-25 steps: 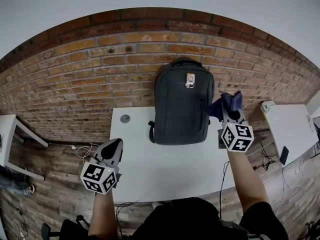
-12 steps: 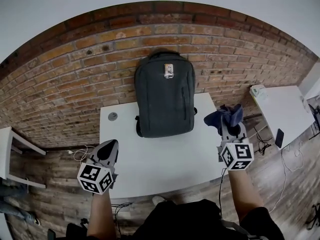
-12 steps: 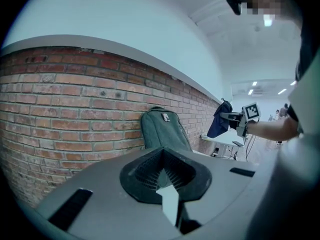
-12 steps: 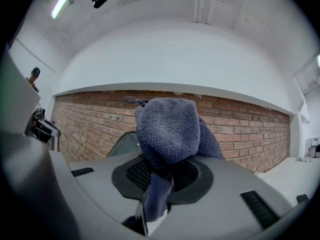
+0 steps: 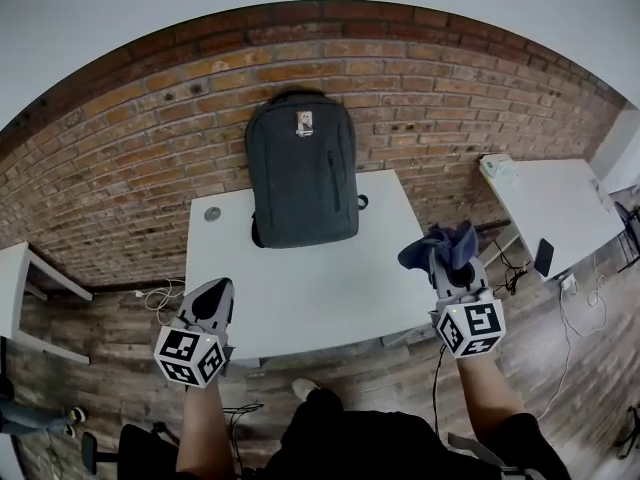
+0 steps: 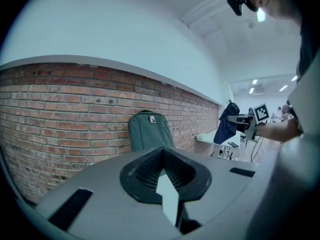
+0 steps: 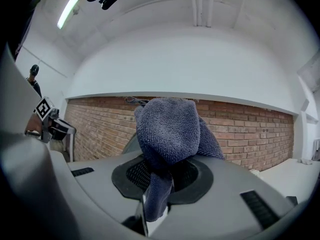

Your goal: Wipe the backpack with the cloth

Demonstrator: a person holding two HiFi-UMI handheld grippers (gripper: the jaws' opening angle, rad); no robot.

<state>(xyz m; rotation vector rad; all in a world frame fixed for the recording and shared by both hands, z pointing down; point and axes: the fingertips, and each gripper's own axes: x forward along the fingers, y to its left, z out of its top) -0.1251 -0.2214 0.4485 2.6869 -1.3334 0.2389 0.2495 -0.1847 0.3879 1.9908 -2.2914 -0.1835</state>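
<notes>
A dark grey backpack (image 5: 300,168) stands upright on the white table (image 5: 300,298), leaning against the brick wall. In the left gripper view the backpack (image 6: 150,130) stands straight ahead, far off. My left gripper (image 5: 221,288) hovers off the table's front left corner, its jaws together with nothing between them. My right gripper (image 5: 448,260) hangs off the table's right front edge, shut on a blue cloth (image 5: 440,248) that bunches above its jaws. In the right gripper view the cloth (image 7: 167,129) hides most of the backpack.
A small round grey disc (image 5: 212,213) lies on the table left of the backpack. A second white table (image 5: 560,193) stands to the right, with a dark phone (image 5: 545,256) on it. Another white table (image 5: 15,268) is at far left. Cables lie on the wooden floor.
The right gripper with the cloth has drawn back from the backpack's right side to beyond the table's front right edge. The head view has pulled back, so the backpack sits farther away.
</notes>
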